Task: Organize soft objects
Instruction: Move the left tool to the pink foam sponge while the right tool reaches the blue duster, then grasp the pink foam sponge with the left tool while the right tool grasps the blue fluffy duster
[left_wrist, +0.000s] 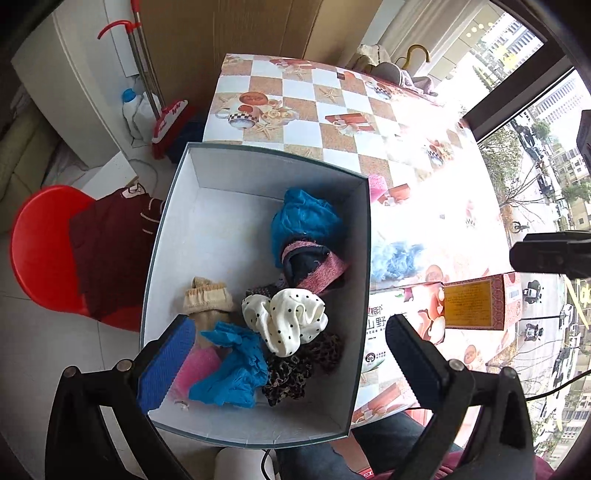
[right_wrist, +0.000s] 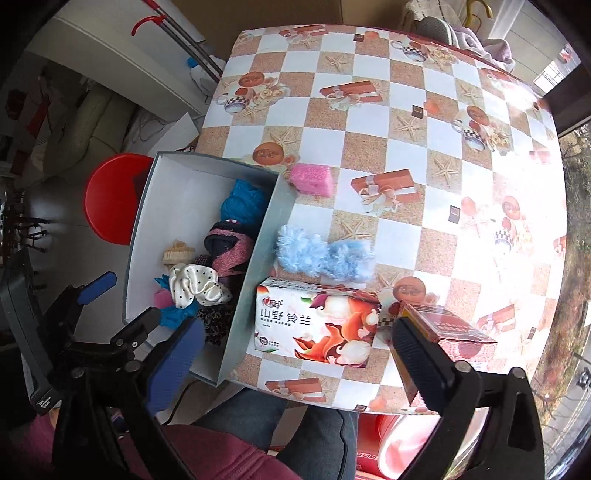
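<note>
Hovering wide apart and empty, both tongs, left tongs (left_wrist: 284, 365) over the box (left_wrist: 364, 236), right tongs (right_wrist: 295, 354) nearby; fluffy blue piece (right_wrist: 321, 254) just outside the box could snag its wall.

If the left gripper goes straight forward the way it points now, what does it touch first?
Probably the crumpled blue cloth in the grey box, since the open left gripper points down into the pile there. The white polka-dot scrunchie lies just beyond it; depth is unclear.
</note>
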